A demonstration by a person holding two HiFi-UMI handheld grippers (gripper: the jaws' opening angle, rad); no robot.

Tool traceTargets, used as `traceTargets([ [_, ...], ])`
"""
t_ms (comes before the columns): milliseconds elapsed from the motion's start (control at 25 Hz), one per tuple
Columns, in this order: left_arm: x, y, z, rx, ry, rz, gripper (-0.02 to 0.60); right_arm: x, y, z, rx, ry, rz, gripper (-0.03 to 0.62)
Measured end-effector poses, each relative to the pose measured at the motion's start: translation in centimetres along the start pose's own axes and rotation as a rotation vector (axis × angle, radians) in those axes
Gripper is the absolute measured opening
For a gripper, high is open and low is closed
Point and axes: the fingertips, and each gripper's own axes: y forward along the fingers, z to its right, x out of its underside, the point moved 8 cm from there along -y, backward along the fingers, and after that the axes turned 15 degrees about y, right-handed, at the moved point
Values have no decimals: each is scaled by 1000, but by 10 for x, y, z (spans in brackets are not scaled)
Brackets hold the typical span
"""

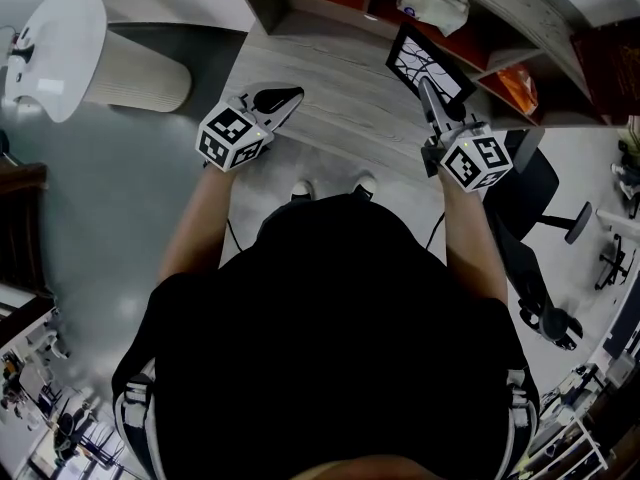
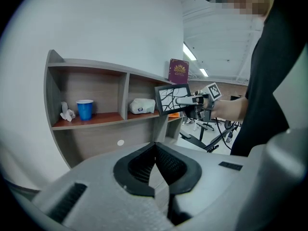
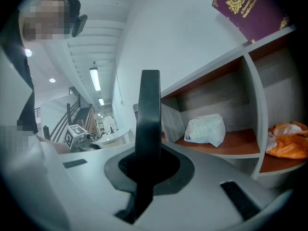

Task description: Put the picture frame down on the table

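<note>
Plainly the right gripper (image 1: 430, 90) has the job: we see the picture frame (image 1: 428, 60) pinched at its tip, held in the air over the far right part of the wood-grain table (image 1: 330, 108), just in front of the shelf unit (image 1: 520, 13). The frame reaches on beyond the jaws, away from us. Its long side lies across the line the gripper points along, and its pictured face is turned up and towards our left. Seen along the right gripper's own jaws, the frame is an edge-on dark bar standing up out of them, and the jaws are closed tight on that thin edge. The table lies below the frame and a little to its left, so we judge the coming move to be a descent until the frame meets the wood. The left gripper (image 1: 284, 99) hovers over the table's middle, well apart from the frame. Its jaws are together with nothing between them.
</note>
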Motion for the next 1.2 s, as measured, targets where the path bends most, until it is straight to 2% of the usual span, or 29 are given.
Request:
traceTargets([
  [720, 2, 18, -3, -15, -30, -16, 17, 4, 6, 16, -27, 17, -43, 17],
  [1200, 14, 45, 7, 21, -61, -50, 17, 16, -3, 38, -10, 39, -81, 17],
])
